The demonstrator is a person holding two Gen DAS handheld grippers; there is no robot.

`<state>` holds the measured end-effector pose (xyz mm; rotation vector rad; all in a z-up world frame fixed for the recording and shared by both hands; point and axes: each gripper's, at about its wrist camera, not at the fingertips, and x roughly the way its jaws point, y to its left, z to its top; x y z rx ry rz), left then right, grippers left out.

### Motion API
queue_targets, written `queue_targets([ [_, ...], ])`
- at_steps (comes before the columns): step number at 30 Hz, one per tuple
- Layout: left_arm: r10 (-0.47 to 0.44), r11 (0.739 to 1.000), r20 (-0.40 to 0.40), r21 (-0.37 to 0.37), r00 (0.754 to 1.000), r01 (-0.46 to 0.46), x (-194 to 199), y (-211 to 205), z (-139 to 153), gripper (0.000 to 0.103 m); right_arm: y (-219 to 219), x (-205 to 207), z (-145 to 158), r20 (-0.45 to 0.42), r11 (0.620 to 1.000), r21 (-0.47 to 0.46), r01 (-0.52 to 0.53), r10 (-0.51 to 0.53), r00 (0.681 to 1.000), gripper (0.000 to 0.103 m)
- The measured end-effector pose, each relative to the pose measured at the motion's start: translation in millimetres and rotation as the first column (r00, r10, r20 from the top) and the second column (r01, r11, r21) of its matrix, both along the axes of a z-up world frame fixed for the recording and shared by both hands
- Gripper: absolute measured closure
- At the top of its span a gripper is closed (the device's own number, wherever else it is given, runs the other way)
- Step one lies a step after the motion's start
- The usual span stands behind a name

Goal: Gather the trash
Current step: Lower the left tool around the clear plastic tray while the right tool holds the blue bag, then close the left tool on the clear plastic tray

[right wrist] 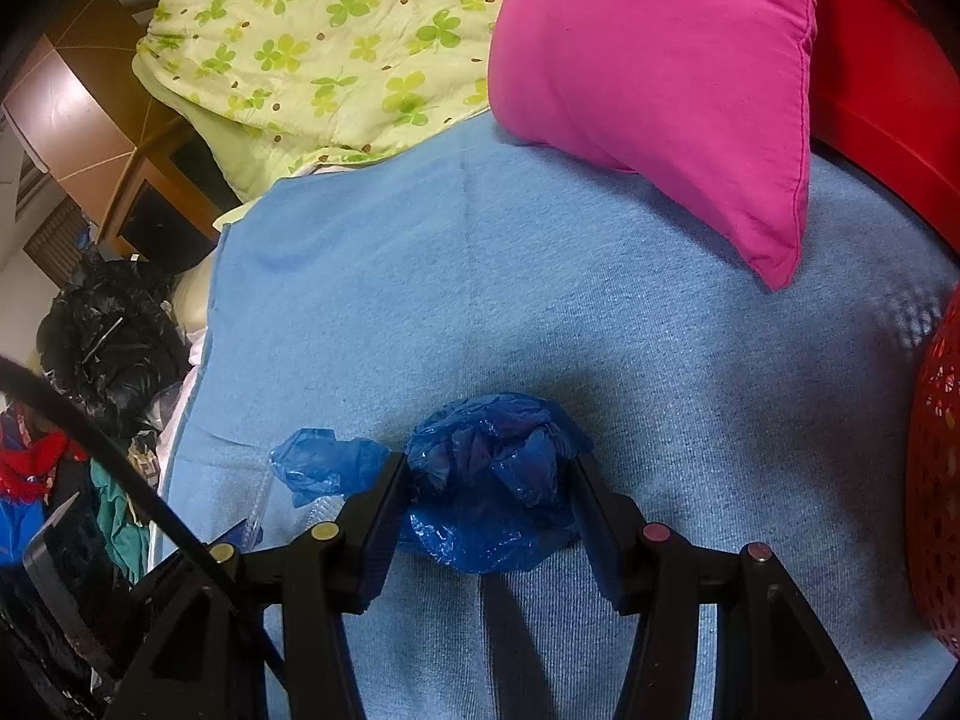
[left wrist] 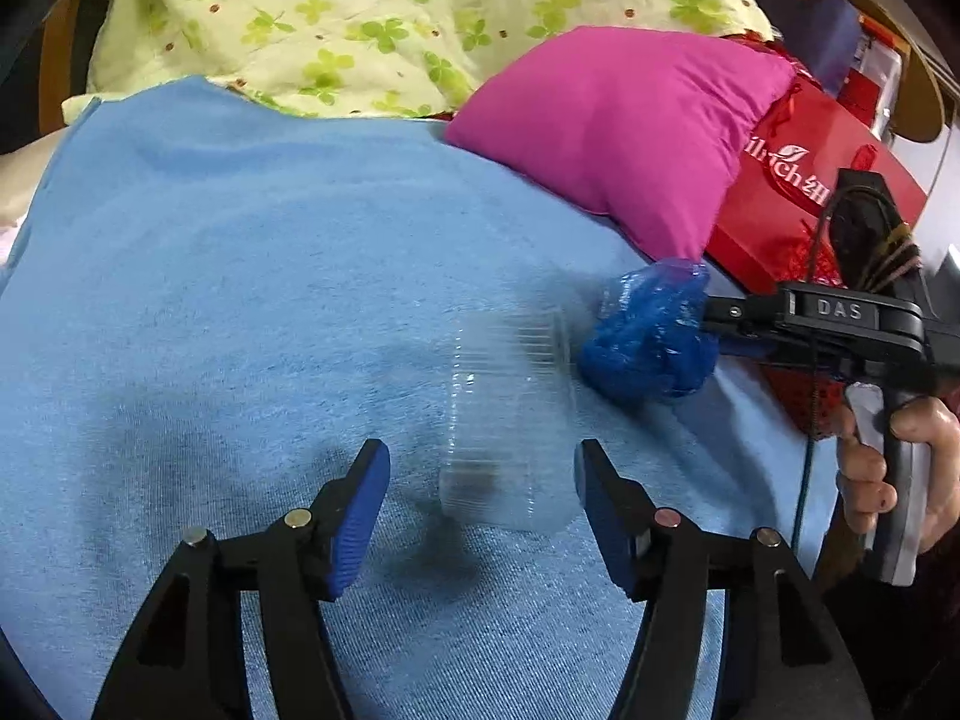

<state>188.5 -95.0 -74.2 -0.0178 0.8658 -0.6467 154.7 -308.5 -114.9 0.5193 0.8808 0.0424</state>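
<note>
A clear plastic cup lies on its side on the light blue blanket, blurred. My left gripper is open, its jaws on either side of the cup's near end without touching it. A crumpled blue plastic bag lies just right of the cup. My right gripper comes in from the right and grips it. In the right wrist view the right gripper is shut on the blue plastic bag, which bulges between the jaws and trails out to the left.
A pink pillow and a green clover quilt lie at the back of the blanket. A red gift bag stands at the right. A red perforated basket is at the far right, a black trash bag at the left.
</note>
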Motion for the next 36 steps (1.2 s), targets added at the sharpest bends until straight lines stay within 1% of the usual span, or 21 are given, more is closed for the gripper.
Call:
queue_targets([
  [3, 0.006, 1.0, 0.008, 0.016, 1.0, -0.006, 5, -7, -2, 0.035, 1, 0, 0, -0.001, 1.0, -0.004, 0.001, -0.001, 1.0, 0.046],
  [6, 0.011, 1.0, 0.0, 0.013, 1.0, -0.011, 7, -11, -3, 0.035, 1, -1, 0, 0.0, 1.0, -0.009, -0.001, 0.001, 1.0, 0.046],
  [11, 0.021, 1.0, 0.012, 0.015, 1.0, -0.022, 9, -19, -2, 0.035, 0, -1, -1, -0.001, 1.0, -0.009, -0.005, 0.005, 1.0, 0.046],
  [13, 0.019, 0.999, 0.007, 0.029, 1.0, -0.02, 10, -22, -4, 0.035, 0, -1, 1, 0.0, 1.0, -0.012, -0.009, 0.009, 1.0, 0.046],
  [15, 0.013, 0.999, 0.0, 0.031, 1.0, -0.013, 10, -24, -6, 0.044, 1, -2, 2, 0.004, 1.0, -0.02, -0.013, 0.013, 1.0, 0.046],
  [19, 0.011, 0.999, -0.008, 0.037, 1.0, -0.011, 10, -27, -8, 0.053, 1, -8, 9, 0.024, 0.999, -0.041, -0.01, 0.011, 1.0, 0.046],
  [20, 0.013, 0.999, -0.011, 0.035, 1.0, -0.013, 10, -27, -8, 0.058, 0, -10, 10, 0.031, 0.999, -0.044, -0.004, 0.006, 1.0, 0.046],
  [21, 0.014, 0.999, -0.013, 0.032, 1.0, -0.014, 10, -27, -8, 0.06, -1, -11, 12, 0.036, 0.999, -0.045, 0.0, 0.001, 0.999, 0.046],
  [31, 0.03, 0.999, 0.008, 0.02, 1.0, -0.03, 3, -32, 0, 0.06, -4, -22, 24, 0.075, 0.998, -0.064, 0.01, -0.005, 0.997, 0.046],
  [36, 0.052, 0.998, 0.049, 0.018, 0.997, -0.053, -7, -32, 13, 0.06, -8, -30, 30, 0.104, 0.998, -0.063, 0.016, -0.009, 0.994, 0.046],
])
